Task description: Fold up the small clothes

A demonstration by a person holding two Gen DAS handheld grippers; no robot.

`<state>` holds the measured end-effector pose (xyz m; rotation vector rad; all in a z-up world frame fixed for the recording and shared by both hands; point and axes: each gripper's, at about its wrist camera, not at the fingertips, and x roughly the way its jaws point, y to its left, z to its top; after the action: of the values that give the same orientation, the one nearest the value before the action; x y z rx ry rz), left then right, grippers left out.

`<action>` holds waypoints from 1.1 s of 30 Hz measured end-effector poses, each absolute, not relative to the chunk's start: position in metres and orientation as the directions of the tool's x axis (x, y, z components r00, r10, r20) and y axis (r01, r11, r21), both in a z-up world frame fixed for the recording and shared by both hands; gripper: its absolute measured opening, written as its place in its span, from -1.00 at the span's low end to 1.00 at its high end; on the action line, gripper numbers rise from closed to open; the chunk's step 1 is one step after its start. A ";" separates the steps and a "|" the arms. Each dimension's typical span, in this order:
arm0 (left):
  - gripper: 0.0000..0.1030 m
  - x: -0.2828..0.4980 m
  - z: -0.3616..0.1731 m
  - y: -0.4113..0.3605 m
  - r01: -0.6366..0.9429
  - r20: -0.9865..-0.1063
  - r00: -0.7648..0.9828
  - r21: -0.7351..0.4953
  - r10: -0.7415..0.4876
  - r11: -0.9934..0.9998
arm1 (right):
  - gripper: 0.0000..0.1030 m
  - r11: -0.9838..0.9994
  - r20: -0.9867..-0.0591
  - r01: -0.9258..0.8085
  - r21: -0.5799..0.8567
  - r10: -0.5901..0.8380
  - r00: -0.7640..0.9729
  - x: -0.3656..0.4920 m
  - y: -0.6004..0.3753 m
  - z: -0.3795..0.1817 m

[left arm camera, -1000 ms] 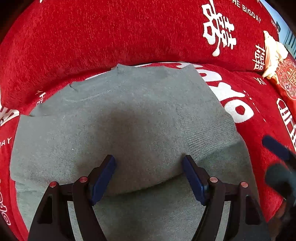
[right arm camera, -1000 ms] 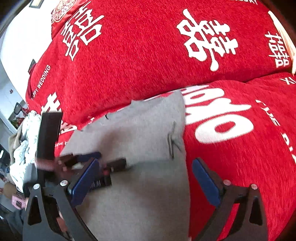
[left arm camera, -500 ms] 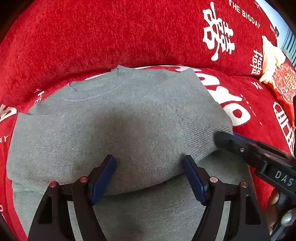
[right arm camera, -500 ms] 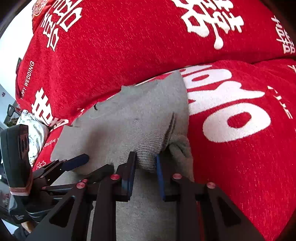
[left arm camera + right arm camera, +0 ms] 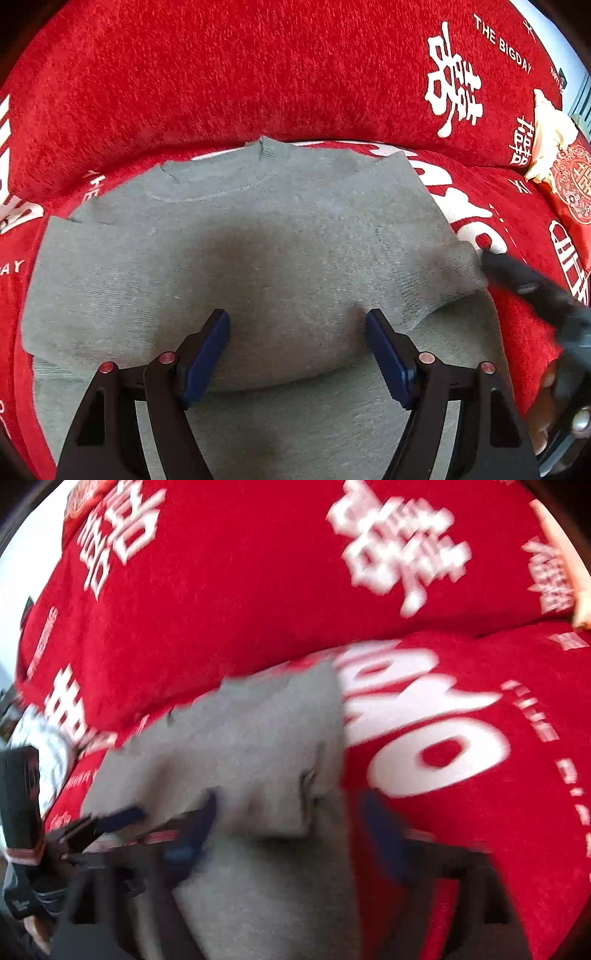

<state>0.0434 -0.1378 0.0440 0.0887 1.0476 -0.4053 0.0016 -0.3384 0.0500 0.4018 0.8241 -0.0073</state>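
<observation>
Garment: grey knit sweater [image 5: 258, 251], lying flat across the centre of the left wrist view on the red cover; neckline toward the top of the frame, lower portion under the tool at the bottom.
Fold: one sleeve laid over the body, its ribbed cuff [image 5: 443, 280] at right of centre, lying on the sweater.
Left gripper [image 5: 297, 350]: bottom centre of its own view, blue-padded fingers spread wide over the sweater, nothing between them.
Right gripper [image 5: 288, 830]: bottom centre of the right wrist view, heavily blurred; fingers stand wide apart, the left one over the grey knit, the right one over the red cover. In the left wrist view its dark tip sits just beside the cuff at the right edge; contact cannot be told.
Surface: red sofa cover [image 5: 221, 74] with white characters and lettering, filling the top half of both views.
Other item: cream and red object [image 5: 554, 147], upper right of the left wrist view, well apart from the sweater.
</observation>
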 end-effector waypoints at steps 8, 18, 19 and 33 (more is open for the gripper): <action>0.48 0.048 0.049 -0.111 0.312 -0.847 0.474 -0.092 -0.239 0.946 | 0.78 0.940 -0.671 0.032 0.338 0.217 0.709 0.005 -0.300 0.070; 0.48 0.059 0.037 -0.075 0.246 -0.861 0.468 -0.089 -0.199 0.965 | 0.78 0.968 -0.774 0.052 0.244 0.162 0.611 0.028 -0.273 0.038; 0.48 0.058 0.038 -0.073 0.245 -0.859 0.471 -0.090 -0.199 0.965 | 0.78 0.975 -0.763 0.026 0.222 0.157 0.627 0.021 -0.265 0.044; 0.48 0.018 0.034 -0.039 0.227 -0.860 0.487 -0.046 -0.154 0.973 | 0.94 0.998 -0.831 -0.022 0.060 0.062 0.553 -0.012 -0.214 0.015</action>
<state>0.0178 -0.0390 0.0341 0.0775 1.0372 -0.2317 -0.0120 -0.2145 0.0154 0.0442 0.9835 0.0502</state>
